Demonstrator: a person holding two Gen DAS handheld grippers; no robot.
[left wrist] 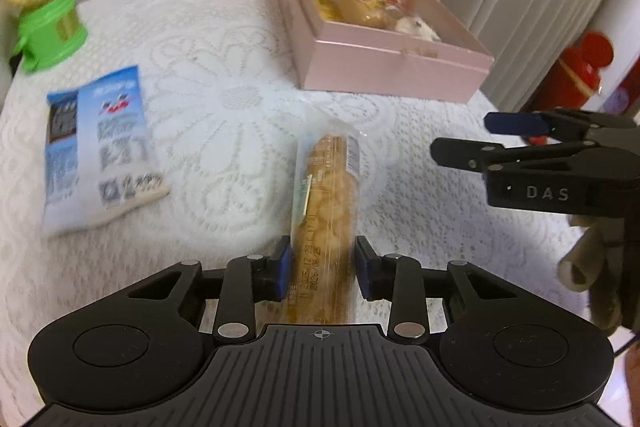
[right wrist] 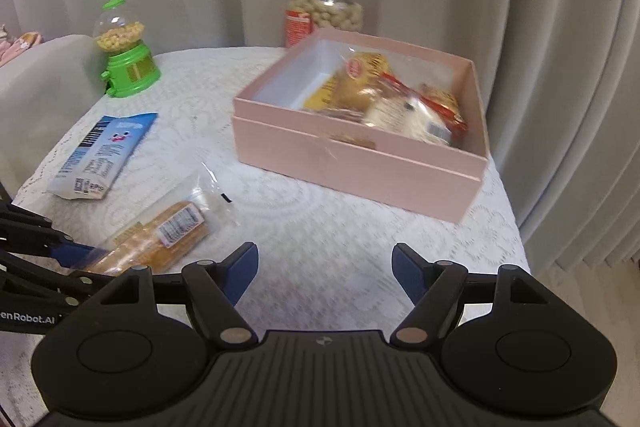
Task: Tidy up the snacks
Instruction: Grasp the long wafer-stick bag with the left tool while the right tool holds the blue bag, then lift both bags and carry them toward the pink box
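A long clear-wrapped biscuit pack (left wrist: 326,195) lies on the white lace tablecloth (left wrist: 224,67), pointing away from me. My left gripper (left wrist: 323,259) straddles its near end, both blue pads touching the wrapper's sides. In the right wrist view the same biscuit pack (right wrist: 160,235) lies at the lower left with a left pad (right wrist: 76,251) against it. My right gripper (right wrist: 324,267) stands open over bare cloth, nothing between its fingers; the right gripper (left wrist: 480,137) also shows at the left view's right edge. An open pink box (right wrist: 352,163) holds several wrapped snacks.
A blue snack packet (left wrist: 104,147) lies flat at the left. A green candy dispenser (right wrist: 126,63) and a peanut jar (right wrist: 326,7) stand at the back by the curtain. The pink box (left wrist: 396,67) sits near the table's right edge. A red object (left wrist: 580,71) stands beyond it.
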